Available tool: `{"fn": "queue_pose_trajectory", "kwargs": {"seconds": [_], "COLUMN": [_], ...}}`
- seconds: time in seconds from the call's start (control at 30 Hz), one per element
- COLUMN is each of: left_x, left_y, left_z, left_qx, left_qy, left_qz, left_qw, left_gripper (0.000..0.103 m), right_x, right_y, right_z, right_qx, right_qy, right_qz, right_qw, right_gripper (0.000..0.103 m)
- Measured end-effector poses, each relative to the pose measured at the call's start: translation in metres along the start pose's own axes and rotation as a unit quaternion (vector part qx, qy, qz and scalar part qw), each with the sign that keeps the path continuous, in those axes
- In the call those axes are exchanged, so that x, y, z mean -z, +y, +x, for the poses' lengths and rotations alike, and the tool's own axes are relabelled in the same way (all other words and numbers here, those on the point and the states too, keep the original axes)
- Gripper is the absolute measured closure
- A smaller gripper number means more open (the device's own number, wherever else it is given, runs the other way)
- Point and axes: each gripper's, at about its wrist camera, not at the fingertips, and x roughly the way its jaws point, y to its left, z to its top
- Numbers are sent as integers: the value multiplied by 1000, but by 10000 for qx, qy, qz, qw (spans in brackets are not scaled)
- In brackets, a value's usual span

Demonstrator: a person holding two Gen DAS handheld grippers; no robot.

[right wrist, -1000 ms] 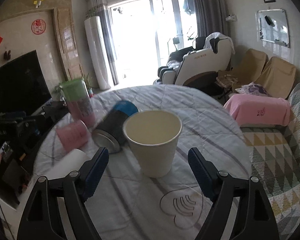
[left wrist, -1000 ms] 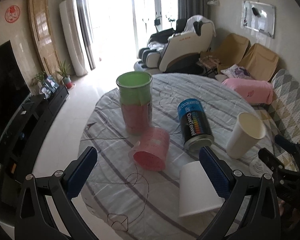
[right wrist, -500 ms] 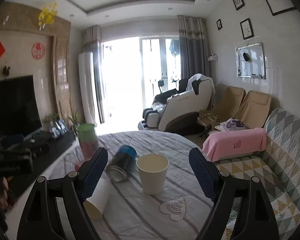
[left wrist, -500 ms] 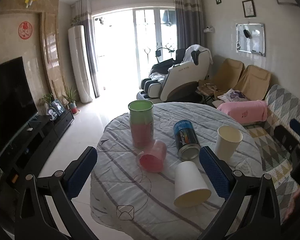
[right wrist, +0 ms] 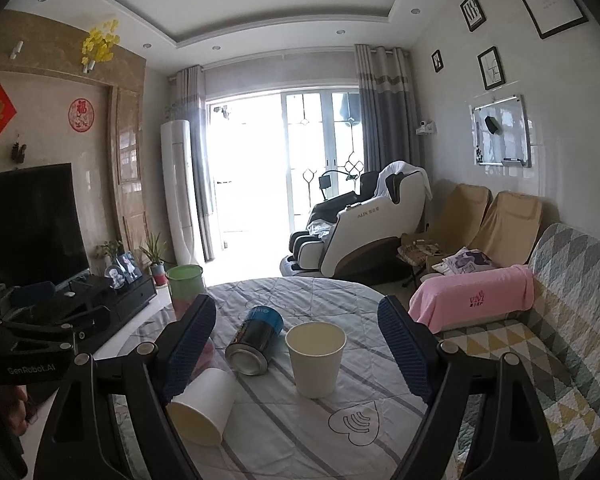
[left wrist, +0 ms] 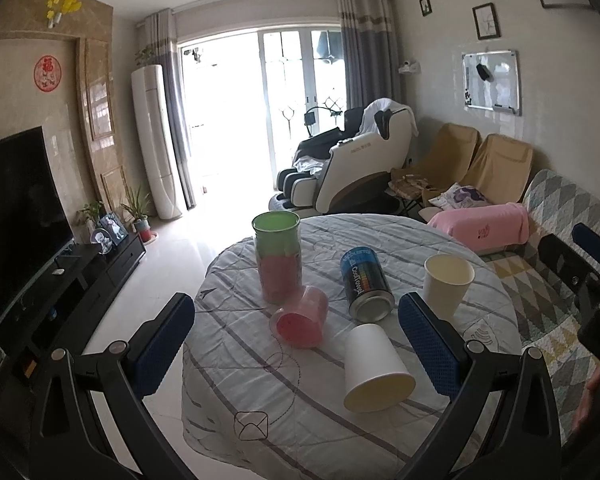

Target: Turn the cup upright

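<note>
A white paper cup (left wrist: 447,286) stands upright on the round table (left wrist: 380,236); it also shows in the right wrist view (right wrist: 315,354). A second white paper cup (left wrist: 374,368) lies on its side near the front, seen in the right wrist view (right wrist: 204,404) too. A pink cup (left wrist: 300,318) lies on its side. My left gripper (left wrist: 296,344) is open and empty, held back above the near table edge. My right gripper (right wrist: 296,348) is open and empty, pulled back from the upright cup.
A green-over-pink stack of cups (left wrist: 278,260) stands at the table's far left. A blue and black can (left wrist: 364,284) lies on its side mid-table. A sofa (left wrist: 560,248) with a pink towel (left wrist: 484,228) is to the right, a TV stand (left wrist: 80,272) to the left.
Both grippers have pulled back and up from the table, so the cups look smaller and farther. The upright white cup stands free of the right gripper.
</note>
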Motion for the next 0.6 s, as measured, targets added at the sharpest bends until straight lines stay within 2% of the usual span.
{"fn": "queue_pose_trajectory", "kwargs": {"seconds": [0.3,0.6], "left_x": [-1,-1], "left_y": [-2,-3], "left_z": [1,11], "left_qx": [-57,-48], "left_qy": [-124,-34], "left_qz": [31,75], "left_qw": [9999,10000], "left_gripper": [0,0], "right_x": [5,10], "right_y": [2,2], "right_z": [5,16], "right_qx": [-9,-5], "right_qy": [101,281], "right_qz": [-24,-26], "right_qw": [9999,9996], "right_gripper": [19,19]}}
